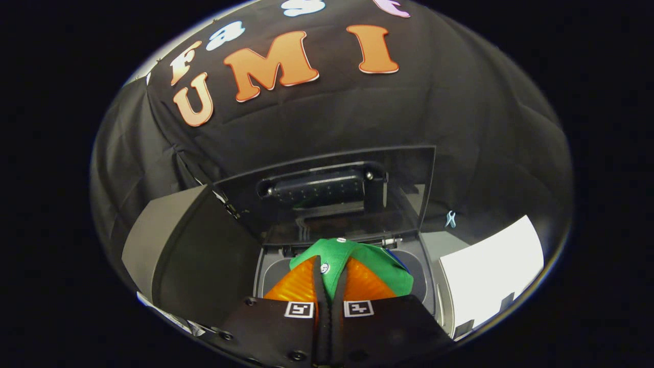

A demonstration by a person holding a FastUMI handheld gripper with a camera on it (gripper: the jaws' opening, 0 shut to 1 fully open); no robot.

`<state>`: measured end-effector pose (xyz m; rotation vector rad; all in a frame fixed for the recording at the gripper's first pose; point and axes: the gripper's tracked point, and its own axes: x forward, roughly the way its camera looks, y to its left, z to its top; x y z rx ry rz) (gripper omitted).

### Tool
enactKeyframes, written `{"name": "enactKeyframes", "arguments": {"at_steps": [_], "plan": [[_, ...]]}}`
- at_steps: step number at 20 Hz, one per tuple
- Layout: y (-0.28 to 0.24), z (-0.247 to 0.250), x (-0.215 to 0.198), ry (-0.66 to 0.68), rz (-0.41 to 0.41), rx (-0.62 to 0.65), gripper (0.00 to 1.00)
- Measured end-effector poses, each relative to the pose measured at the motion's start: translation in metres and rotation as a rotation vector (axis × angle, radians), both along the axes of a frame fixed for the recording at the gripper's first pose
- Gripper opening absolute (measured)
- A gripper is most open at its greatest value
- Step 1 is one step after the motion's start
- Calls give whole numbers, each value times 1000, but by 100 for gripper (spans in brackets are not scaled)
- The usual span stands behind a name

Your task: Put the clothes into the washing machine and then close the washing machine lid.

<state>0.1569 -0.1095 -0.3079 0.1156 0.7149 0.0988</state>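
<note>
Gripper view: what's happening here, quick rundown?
A handheld claw is shut on a green garment, held over the open tub of the washing machine. The lid stands raised behind it. The garment is not yet released and the lid is not yet closed.

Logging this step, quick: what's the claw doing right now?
Claw: closed on the green garment, held above the washing machine, whose lid stands open.

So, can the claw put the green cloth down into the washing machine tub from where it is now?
Probably yes. The claw, shut on the green cloth, is above the grey washing machine tub, and the dark transparent lid stands raised behind it, so nothing seems to block the opening.
</note>
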Motion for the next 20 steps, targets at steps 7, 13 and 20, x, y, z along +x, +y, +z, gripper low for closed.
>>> {"name": "enactKeyframes", "arguments": {"at_steps": [7,13,20], "plan": [[1,-79,-5,131,17,-35,8],[1,-148,-16,243,16,-73,8],[2,-202,-28,386,-12,-113,8]]}}
